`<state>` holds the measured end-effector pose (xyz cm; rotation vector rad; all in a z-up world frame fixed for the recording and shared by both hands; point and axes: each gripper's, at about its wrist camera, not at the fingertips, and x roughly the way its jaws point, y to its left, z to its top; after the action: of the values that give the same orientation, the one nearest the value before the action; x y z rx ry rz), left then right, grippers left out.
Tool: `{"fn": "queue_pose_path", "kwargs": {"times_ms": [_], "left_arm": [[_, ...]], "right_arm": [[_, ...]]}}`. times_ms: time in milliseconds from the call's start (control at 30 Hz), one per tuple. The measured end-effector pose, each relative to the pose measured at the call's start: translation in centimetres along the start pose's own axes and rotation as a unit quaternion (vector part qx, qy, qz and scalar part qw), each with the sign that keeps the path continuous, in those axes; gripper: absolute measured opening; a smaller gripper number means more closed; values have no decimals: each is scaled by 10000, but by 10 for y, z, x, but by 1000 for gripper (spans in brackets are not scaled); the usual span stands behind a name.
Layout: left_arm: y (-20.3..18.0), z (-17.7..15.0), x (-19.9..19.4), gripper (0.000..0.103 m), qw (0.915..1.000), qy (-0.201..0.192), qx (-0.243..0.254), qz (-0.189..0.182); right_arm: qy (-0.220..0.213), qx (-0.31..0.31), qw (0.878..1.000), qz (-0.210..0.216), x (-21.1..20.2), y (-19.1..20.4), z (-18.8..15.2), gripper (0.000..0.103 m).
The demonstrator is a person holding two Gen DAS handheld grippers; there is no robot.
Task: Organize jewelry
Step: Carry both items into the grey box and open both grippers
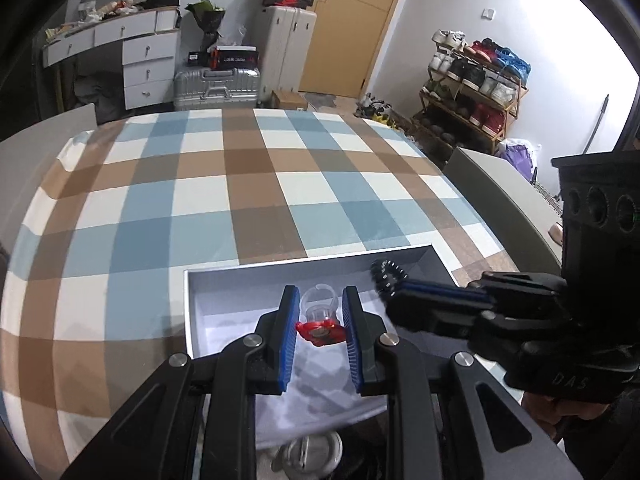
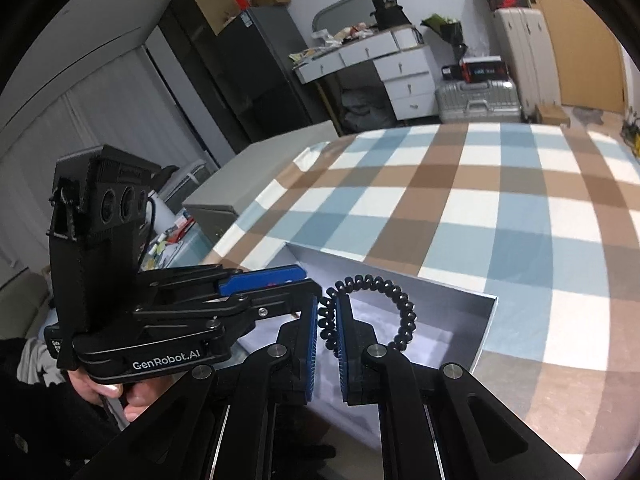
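Observation:
My left gripper [image 1: 321, 294] is shut on a clear plastic ring with a red ornament [image 1: 320, 326], held over the open grey box [image 1: 304, 264]. My right gripper [image 2: 328, 304] is shut on a black bead bracelet [image 2: 404, 312], whose loop hangs out to the right above the box's [image 2: 486, 328] white lining. In the left wrist view the right gripper [image 1: 394, 296] reaches in from the right with the bracelet [image 1: 386, 274] at its tip. In the right wrist view the left gripper [image 2: 308, 278] sits just left of mine, and the ring is hidden.
The box rests on a table with a blue, brown and white checked cloth [image 1: 248, 184]. A round metal lid-like object [image 1: 308, 456] lies below the left gripper. A person's hand [image 2: 116, 392] grips the left tool. Suitcases, a white desk and a shoe rack [image 1: 472, 92] stand beyond.

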<state>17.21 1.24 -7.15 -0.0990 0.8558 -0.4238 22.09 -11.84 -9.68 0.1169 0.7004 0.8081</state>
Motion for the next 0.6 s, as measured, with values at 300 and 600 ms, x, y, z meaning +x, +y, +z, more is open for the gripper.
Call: {"fn": "queue_pose_path", "kwargs": {"times_ms": [300, 600], "left_arm": [[10, 2, 7, 20, 9995, 67, -229, -217], [4, -1, -17, 64, 9998, -166, -53, -94]], "right_arm": [[75, 160, 9998, -51, 9, -8, -1, 14], [-623, -60, 9968, -493, -38, 6, -11, 76]]}}
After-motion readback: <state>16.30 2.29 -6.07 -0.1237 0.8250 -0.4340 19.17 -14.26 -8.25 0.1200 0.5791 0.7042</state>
